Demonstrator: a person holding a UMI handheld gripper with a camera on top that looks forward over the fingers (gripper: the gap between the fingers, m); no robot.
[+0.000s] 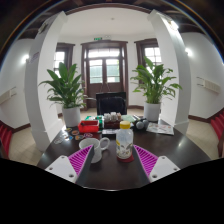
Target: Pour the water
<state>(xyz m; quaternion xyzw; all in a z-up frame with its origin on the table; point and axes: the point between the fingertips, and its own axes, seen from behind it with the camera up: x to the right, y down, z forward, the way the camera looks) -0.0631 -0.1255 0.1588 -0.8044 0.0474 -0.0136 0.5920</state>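
A clear bottle (124, 141) with a yellow cap and a white label stands upright on a dark round table (110, 172), just ahead of my fingers and toward the right one. A white mug (92, 147) with its handle to the right stands next to it, toward the left finger. My gripper (113, 161) is open and empty. Its two fingers (80, 160) with magenta pads are spread wide, short of both objects and touching neither.
Red and green boxes (91, 127) and small items lie on the far side of the table. A dark chair (111, 102) stands behind it. Two potted plants (66, 90) flank a wooden door (104, 68). White pillars stand at either side.
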